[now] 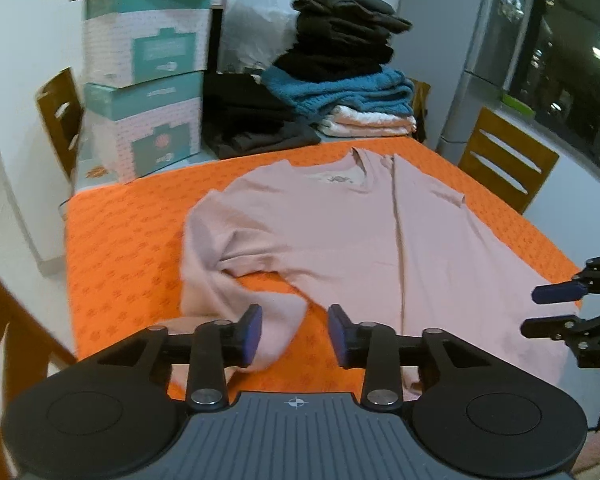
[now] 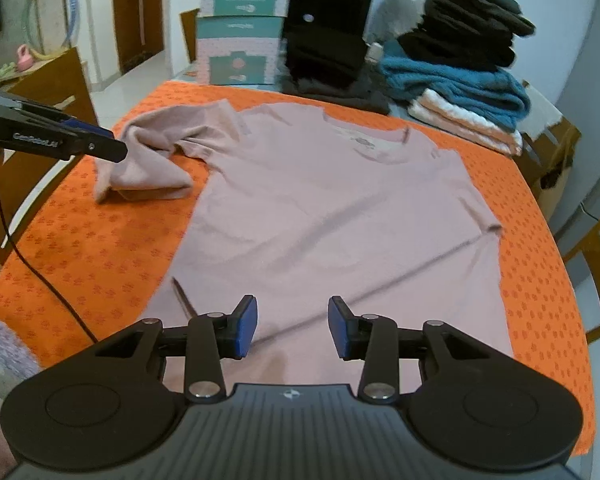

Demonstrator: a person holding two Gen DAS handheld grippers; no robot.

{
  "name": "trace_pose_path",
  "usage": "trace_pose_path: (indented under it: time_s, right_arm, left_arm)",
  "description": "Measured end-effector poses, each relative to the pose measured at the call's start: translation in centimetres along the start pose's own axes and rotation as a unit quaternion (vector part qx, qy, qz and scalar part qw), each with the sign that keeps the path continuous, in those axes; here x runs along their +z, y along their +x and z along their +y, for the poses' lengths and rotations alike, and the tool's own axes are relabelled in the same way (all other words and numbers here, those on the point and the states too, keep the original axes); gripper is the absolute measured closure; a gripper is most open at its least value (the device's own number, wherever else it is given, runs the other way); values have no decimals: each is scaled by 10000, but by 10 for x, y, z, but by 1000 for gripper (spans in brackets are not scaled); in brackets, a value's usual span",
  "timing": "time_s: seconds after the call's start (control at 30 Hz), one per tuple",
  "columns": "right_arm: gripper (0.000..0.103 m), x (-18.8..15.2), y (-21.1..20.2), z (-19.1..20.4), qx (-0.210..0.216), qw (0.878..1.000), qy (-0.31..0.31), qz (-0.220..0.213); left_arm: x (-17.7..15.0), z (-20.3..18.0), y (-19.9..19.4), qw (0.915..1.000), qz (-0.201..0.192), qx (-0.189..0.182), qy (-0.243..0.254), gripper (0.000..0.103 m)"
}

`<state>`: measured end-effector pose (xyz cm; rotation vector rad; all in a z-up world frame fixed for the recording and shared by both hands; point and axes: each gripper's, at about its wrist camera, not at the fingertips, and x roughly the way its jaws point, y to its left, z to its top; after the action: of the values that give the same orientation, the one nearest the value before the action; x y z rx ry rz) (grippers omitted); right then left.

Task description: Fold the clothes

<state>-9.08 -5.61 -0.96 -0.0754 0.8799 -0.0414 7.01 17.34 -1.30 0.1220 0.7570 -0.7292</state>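
Garment: I saw a pink long-sleeved top (image 2: 332, 208) spread flat on the orange-covered worktop (image 2: 80, 248), neckline at the far side, hem at the near edge under my tools.
Long axis: it ran from near to far, roughly in line with both cameras.
Left sleeve: it (image 1: 228, 264) lay doubled back and bunched off the left flank of the body, with its cuff end reaching down to the left tool.
Right flank: I read it as already turned in, with a straight edge running along the body in the left view; I could not tell where that sleeve lay.
Left tool: its (image 1: 295, 334) jaws stood apart, gripping nothing, the left pad touching or just over the sleeve end.
Right tool: its (image 2: 293, 326) jaws stood apart, empty, over the hem.
Nearer tool: I judged the left one nearer to the loose sleeve, which lay just ahead and left of it; the right tool was well apart from it.
Surroundings: folded clothes (image 1: 340, 80) stood stacked at the far side of the worktop.
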Motion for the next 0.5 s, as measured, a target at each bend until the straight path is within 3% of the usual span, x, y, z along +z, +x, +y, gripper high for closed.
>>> trace_pose_path:
  time_s: [0.27, 0.5]
  right_arm:
    - [58, 29, 15, 46, 624, 9957, -663, -165]
    - [58, 57, 32, 93, 1246, 9831, -1306, -319]
  left_arm:
    - [-18, 17, -44, 9981, -106, 342, -503, 63]
    - [-41, 32, -75, 9920, -146, 763, -991, 63]
